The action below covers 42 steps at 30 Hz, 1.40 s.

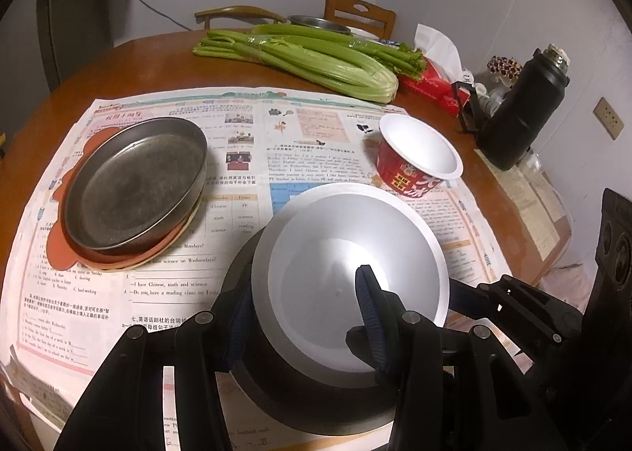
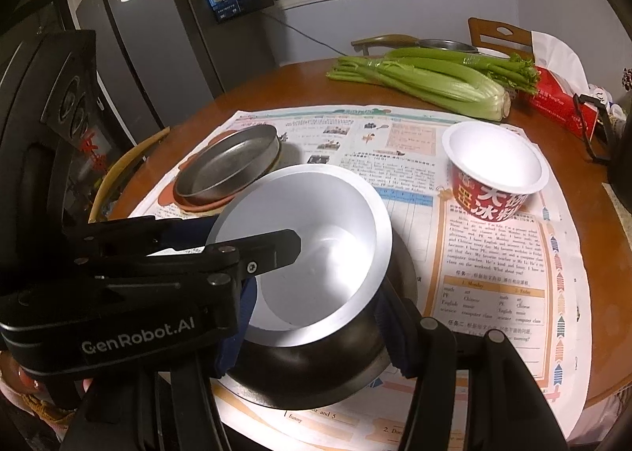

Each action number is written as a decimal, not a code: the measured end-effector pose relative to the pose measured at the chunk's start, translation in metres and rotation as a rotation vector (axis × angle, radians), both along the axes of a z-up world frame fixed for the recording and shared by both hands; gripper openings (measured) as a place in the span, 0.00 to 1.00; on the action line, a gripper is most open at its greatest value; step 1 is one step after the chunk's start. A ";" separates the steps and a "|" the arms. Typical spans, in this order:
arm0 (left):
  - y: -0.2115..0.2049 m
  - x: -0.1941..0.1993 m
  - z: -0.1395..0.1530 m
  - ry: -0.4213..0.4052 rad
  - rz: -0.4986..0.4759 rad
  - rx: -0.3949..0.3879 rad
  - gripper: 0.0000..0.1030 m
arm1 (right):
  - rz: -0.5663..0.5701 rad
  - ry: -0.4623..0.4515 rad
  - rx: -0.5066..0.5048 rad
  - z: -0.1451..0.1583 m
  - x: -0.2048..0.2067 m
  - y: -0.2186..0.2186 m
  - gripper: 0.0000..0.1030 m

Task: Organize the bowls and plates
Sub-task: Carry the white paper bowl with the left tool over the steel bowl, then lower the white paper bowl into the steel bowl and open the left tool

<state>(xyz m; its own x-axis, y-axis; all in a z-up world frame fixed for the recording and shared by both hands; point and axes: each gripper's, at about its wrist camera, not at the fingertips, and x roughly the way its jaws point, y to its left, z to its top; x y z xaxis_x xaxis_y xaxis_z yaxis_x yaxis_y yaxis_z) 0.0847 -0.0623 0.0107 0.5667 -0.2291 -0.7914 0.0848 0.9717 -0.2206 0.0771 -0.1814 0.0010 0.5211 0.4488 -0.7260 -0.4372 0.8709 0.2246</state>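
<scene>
A round wooden table (image 1: 158, 51) was covered by a spread newspaper (image 1: 245, 158). Near its front edge, a black bowl with a white lining (image 2: 316, 253) was clamped at opposite rim sides by the jaws of the left gripper (image 1: 304, 316) and the right gripper (image 2: 312, 332). A steel pan (image 1: 138, 182) was stacked on plates beside it, and a red paper cup (image 2: 493, 178) was seen nearby.

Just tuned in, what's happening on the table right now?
Both handheld grippers are clamped on one black bowl with a white inside: the left gripper on its near rim, the right gripper across the bowl's sides. The bowl is over the newspaper. The metal dish sits stacked on an orange plate, and the red paper cup stands apart.
</scene>
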 end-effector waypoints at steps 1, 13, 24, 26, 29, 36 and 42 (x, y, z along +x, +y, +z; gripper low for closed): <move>0.000 0.000 -0.001 0.003 0.001 -0.002 0.48 | 0.001 0.002 -0.002 -0.001 0.000 0.000 0.58; -0.002 0.004 -0.009 0.018 0.004 0.022 0.48 | 0.003 0.013 -0.018 -0.009 0.003 0.002 0.58; -0.004 0.005 -0.013 0.023 0.000 0.037 0.48 | 0.001 0.004 -0.047 -0.011 0.003 0.004 0.58; -0.004 0.005 -0.013 0.021 0.001 0.038 0.48 | -0.002 0.004 -0.051 -0.011 0.003 0.004 0.58; -0.003 0.004 -0.011 0.014 0.004 0.036 0.48 | -0.006 0.002 -0.046 -0.009 0.003 0.002 0.58; 0.000 0.002 -0.007 0.005 0.011 0.027 0.50 | -0.012 -0.008 -0.045 -0.005 0.003 -0.003 0.58; 0.002 -0.001 -0.003 -0.006 0.019 0.034 0.50 | -0.022 -0.018 -0.037 -0.001 0.002 -0.007 0.58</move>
